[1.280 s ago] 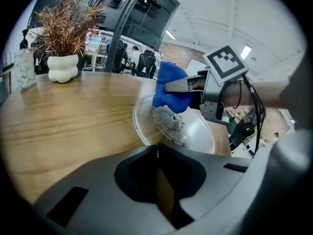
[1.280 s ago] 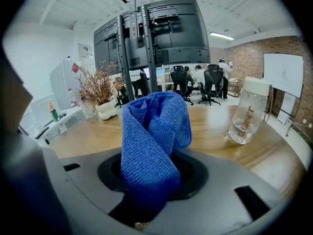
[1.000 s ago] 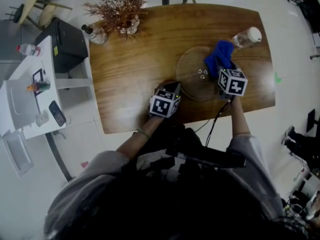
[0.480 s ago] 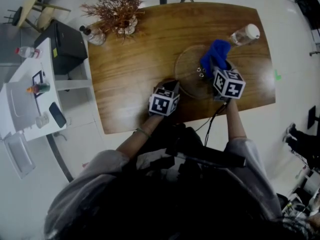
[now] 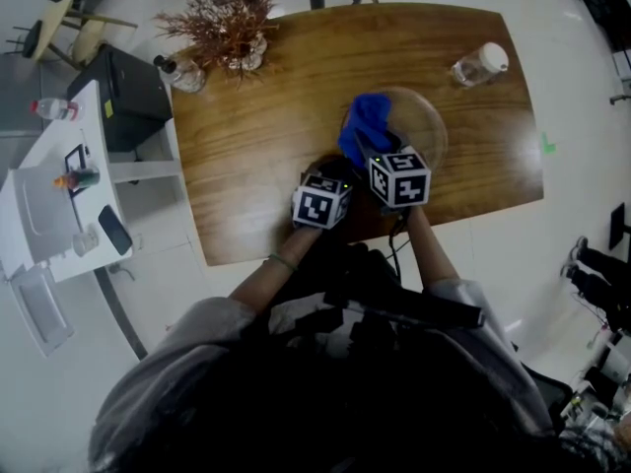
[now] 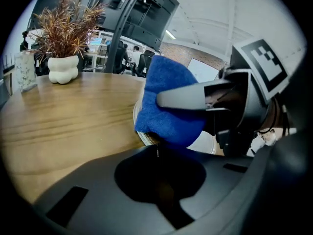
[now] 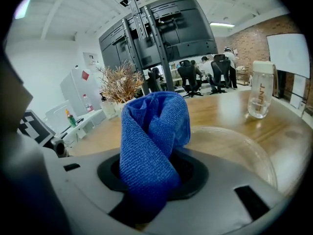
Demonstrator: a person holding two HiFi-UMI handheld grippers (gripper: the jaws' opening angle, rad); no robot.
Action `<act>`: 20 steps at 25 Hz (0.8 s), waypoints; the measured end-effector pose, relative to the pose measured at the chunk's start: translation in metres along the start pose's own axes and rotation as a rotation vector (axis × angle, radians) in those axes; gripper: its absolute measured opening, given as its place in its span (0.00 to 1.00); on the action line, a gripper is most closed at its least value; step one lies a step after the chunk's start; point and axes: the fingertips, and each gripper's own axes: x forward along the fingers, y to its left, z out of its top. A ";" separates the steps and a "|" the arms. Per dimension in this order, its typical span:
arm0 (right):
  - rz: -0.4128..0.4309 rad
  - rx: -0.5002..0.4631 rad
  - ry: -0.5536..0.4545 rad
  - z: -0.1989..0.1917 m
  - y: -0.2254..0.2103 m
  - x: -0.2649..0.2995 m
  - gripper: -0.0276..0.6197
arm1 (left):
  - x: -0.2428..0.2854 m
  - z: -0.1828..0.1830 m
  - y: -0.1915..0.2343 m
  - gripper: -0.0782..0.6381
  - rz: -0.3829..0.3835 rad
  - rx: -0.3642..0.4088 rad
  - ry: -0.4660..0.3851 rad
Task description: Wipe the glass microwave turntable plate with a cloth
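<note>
The glass plate [image 5: 422,124], just ahead of both tongs on the bench [image 5: 246,156], could skid or chip if wiped hard, being pinched only at its rim. It looks clear, round and shallow. The left tongs [image 5: 338,177] are narrow on that near rim; the right tongs [image 5: 380,154] clamp the bunched blue cloth [image 5: 365,126].

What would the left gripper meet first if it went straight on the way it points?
Probably the near rim of the glass plate, right at the jaws; just beyond hangs the blue cloth in the right gripper.
</note>
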 end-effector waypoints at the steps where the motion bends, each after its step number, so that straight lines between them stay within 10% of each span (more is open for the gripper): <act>1: -0.005 0.012 0.001 -0.003 -0.004 -0.002 0.30 | 0.000 0.000 -0.001 0.12 -0.001 0.003 0.000; 20: -0.307 0.122 -0.029 -0.032 -0.158 -0.088 0.30 | 0.000 -0.001 -0.001 0.12 0.000 0.032 0.000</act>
